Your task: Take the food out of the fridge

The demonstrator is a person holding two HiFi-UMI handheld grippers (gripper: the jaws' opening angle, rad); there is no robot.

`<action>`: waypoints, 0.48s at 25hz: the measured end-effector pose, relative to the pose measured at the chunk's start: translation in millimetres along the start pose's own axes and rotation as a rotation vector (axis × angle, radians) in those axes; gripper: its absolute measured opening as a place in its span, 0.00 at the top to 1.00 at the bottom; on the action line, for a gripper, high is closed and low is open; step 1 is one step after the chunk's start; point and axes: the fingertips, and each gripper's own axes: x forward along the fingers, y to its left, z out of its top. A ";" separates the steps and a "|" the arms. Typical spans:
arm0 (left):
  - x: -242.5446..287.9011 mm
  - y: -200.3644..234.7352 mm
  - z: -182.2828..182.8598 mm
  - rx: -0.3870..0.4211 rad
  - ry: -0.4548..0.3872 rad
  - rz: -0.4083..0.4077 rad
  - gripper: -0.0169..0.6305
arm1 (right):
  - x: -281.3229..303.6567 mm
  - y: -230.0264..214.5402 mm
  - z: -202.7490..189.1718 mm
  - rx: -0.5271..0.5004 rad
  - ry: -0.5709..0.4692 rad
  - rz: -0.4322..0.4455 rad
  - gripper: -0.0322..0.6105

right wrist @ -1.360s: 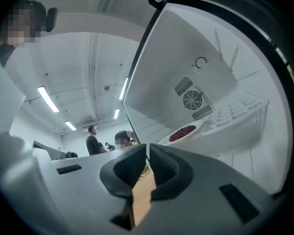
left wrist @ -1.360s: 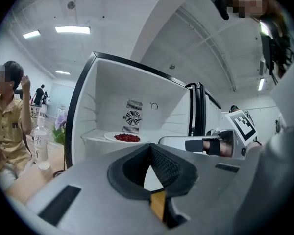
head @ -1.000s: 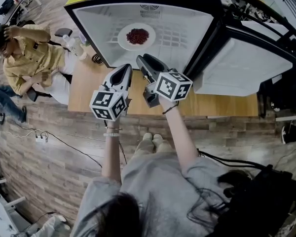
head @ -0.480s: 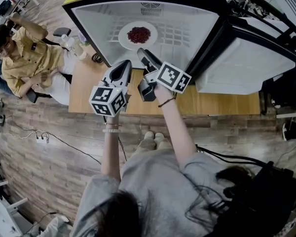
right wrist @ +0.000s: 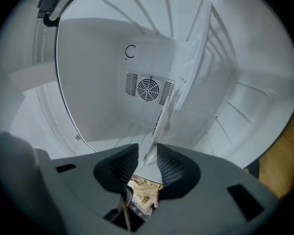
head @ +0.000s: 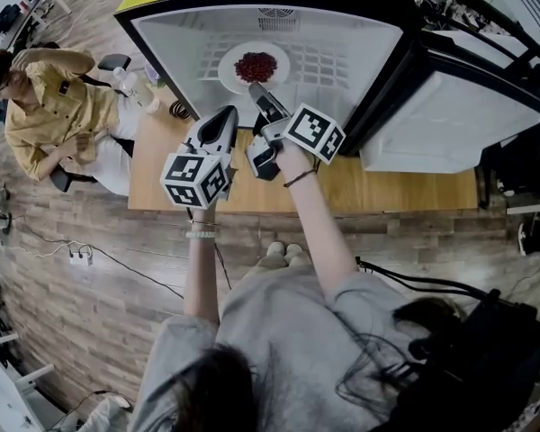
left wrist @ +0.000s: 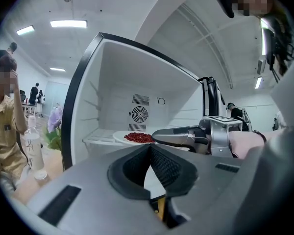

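Since a second ago both our hands have pushed in toward the fridge [head: 369,34], and our right claw [head: 256,90] has rolled onto its side and reached the near rim of the plate [head: 231,68].

That plate sits on the white shelf [head: 333,61] inside the fridge, with the heap of dark red food [head: 256,65] in its middle. The door [head: 450,120] is swung wide to our right, and the fridge stands on the wooden worktop [head: 387,192].

We judge this to be the grasping step. In the right gripper view the plate runs edge-on between the two pads. The right claw's jaws are closing, but we see a gap on each side, so the rim is not pinched yet. Our left claw [head: 225,120] hangs just outside the fridge opening, beside the right one. Its jaws are together at the tips with nothing between them.

Next, we think, the right claw needs to finish closing on the rim, far enough in that the plate cannot slip. Then the plate should come out level over the shelf edge, or the loose food may slide off. The left claw could open and steady the other side of the rim.
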 end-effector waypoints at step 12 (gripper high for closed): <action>0.0 4.6 0.8 -0.008 -0.009 0.000 0.96 | 2.8 -8.8 1.7 0.235 -0.044 0.011 0.87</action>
